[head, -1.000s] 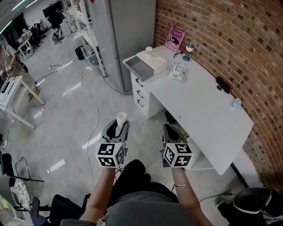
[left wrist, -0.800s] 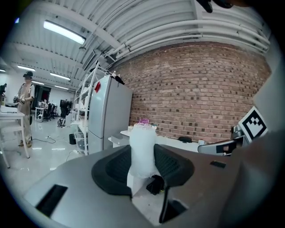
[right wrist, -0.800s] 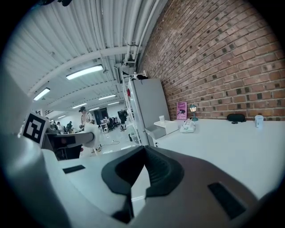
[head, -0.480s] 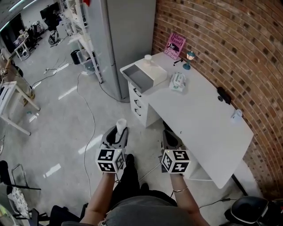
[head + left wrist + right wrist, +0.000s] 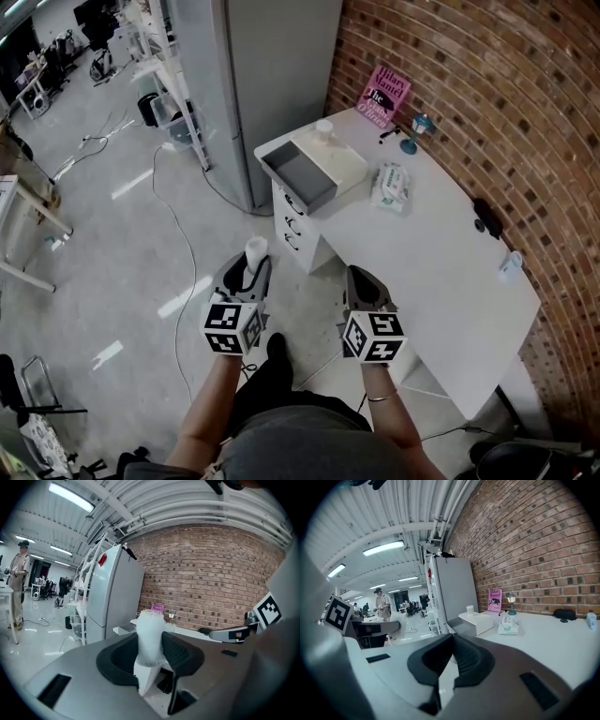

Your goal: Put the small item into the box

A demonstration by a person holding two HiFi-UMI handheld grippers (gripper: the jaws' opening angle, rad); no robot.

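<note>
Right now, carrying rather than placing. Look to the left gripper (image 5: 251, 274): pinching a small white fuzzy item (image 5: 256, 249), upright, top poking above the jaws, well short of the desk (image 5: 441, 272) and out over bare floor. Note the right gripper (image 5: 366, 283) alongside at 3 o'clock, jaws pressed together on nothing. Find the box (image 5: 302, 176) at about 1 o'clock from the item, on the near corner of the desk, open grey tray facing up, with a white cup (image 5: 323, 131) standing on its white half at 1 o'clock from the tray.

To do the carry well:
- Hold the pinch steady (looks soft, probably squashes or slips if squeezed unevenly).
- Carry the item upright.
- Come in over the tray's open side rather than across the cup.
- Lower inside the walls before spreading the jaws.
- Steer the idle gripper clear of the desk edge.
</note>
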